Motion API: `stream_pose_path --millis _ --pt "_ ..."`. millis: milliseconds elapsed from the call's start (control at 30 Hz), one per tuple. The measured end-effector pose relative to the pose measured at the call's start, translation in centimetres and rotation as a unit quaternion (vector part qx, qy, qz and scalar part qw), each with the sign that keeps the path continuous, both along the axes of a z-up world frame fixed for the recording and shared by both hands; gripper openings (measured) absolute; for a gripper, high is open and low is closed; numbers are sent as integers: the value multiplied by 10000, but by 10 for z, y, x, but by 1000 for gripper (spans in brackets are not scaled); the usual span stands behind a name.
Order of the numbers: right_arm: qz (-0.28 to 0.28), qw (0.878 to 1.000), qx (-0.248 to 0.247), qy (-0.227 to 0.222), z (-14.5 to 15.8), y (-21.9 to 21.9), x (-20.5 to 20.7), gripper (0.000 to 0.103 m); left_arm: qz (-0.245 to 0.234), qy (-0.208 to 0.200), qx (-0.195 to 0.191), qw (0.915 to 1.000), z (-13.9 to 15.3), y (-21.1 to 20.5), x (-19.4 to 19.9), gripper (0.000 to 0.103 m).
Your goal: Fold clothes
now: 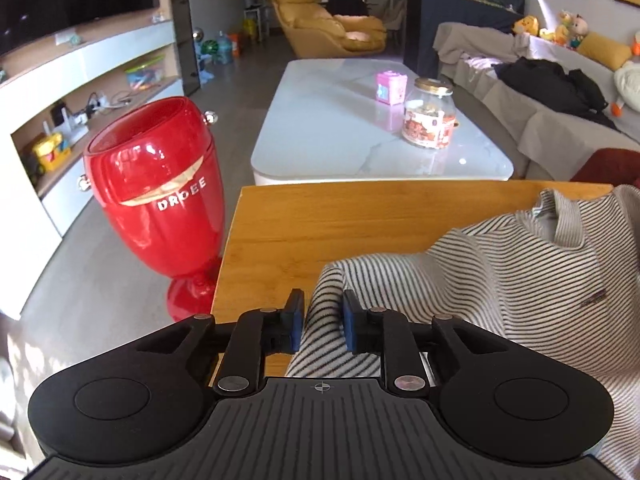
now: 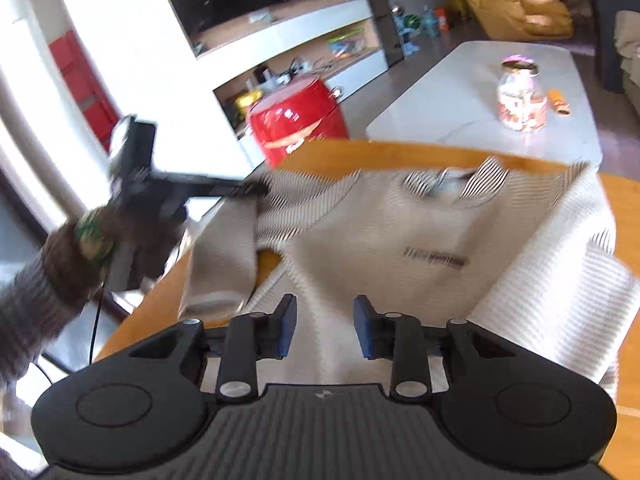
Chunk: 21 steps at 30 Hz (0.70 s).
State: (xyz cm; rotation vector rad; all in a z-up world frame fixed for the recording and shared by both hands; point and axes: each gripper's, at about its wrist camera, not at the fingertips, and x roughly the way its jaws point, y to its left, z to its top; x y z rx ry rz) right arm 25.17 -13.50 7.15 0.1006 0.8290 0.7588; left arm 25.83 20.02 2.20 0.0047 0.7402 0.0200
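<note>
Left wrist — left gripper (image 1: 321,307) pinching striped sweater (image 1: 500,264) sleeve, wooden table (image 1: 320,216)

Daylit room. Left wrist view sharp; glare on red vase (image 1: 154,196) and white marble table (image 1: 372,128), fisheye bending at edges. Right wrist view motion-blurred: striped sweater (image 2: 420,248) smeared, window area at left blown out white. Soft shadows on counter (image 1: 320,216).
</note>
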Motion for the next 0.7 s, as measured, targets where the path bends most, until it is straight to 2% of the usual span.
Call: stream_pose_path --millis 33,100,133,167,233,267,333,367,400,433,500,533,600,700 --pt "-157 9998 88 82 3 -1 22 29 -11 -66 -111 9999 6 3 -6 28" --pt "-368 9987 210 276 2 2 61 29 -172 -229 -341 9990 19 0 -22 43" --pt "-440 9983 199 334 -3 7 77 29 -296 -323 -465 9980 26 -4 -31 47" --pt "-518 9978 157 377 -9 13 93 29 -471 -417 -579 9963 31 -10 -39 54" --pt "-685 9958 62 596 -26 27 117 29 -797 -566 -798 9920 37 -24 -51 68" --pt "-731 9944 27 766 -36 34 129 29 -981 -597 -933 9890 36 -32 -56 78" --pt "-753 9909 -41 1117 -58 52 147 29 -1370 -545 -1294 9806 27 -51 -61 85" --pt "-701 9913 -131 1106 -64 62 152 16 -1566 -489 -1489 9752 20 -62 -62 88" --pt "-612 9930 -241 981 -64 70 154 10 -1752 -419 -1667 9694 10 -73 -60 93" --pt "-562 9954 -386 674 -59 77 154 9 -1849 -365 -1767 9660 1 -83 -57 94" --pt "-550 9949 -800 -262 -42 89 151 8 -1915 -195 -1854 9636 -18 -97 -49 94" --pt "-582 9893 -1092 -772 -35 93 150 8 -1923 -80 -1896 9628 -29 -103 -44 94" --pt "-553 9727 -1705 -1473 -29 95 146 9 -1846 196 -1913 9638 -46 -108 -36 94" --pt "-466 9346 -2612 -2369 -24 96 140 12 -1888 67 -1511 9703 -49 -118 -41 96"
